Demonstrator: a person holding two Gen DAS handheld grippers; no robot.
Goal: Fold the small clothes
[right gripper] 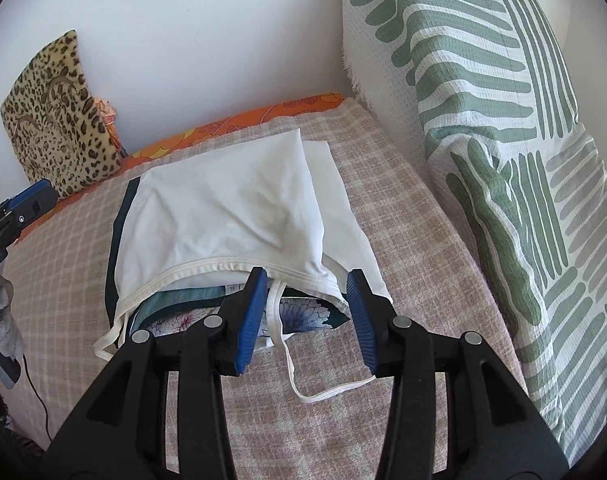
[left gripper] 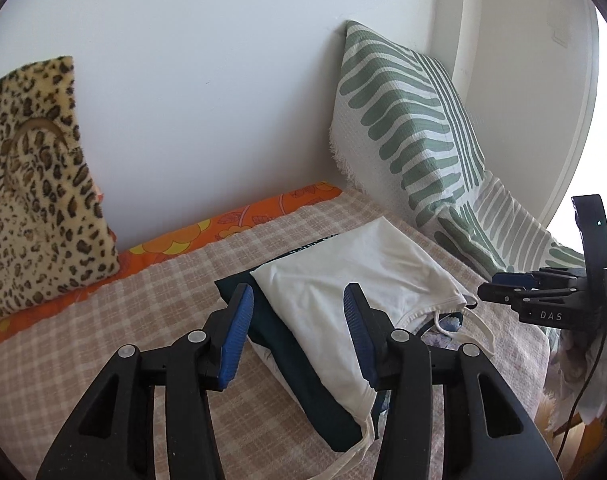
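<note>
The white top (right gripper: 239,208) lies folded on a pile of clothes (right gripper: 299,314) on the bed (right gripper: 403,208), squared up to stack neatly. Both claws, left (left gripper: 299,332) and right (right gripper: 309,316), hover above it with jaws apart and nothing gripped, apparently having let go.

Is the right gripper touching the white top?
Cannot tell. In the right wrist view the right gripper stands open over the white top's hem, with no plain contact or gap.
</note>
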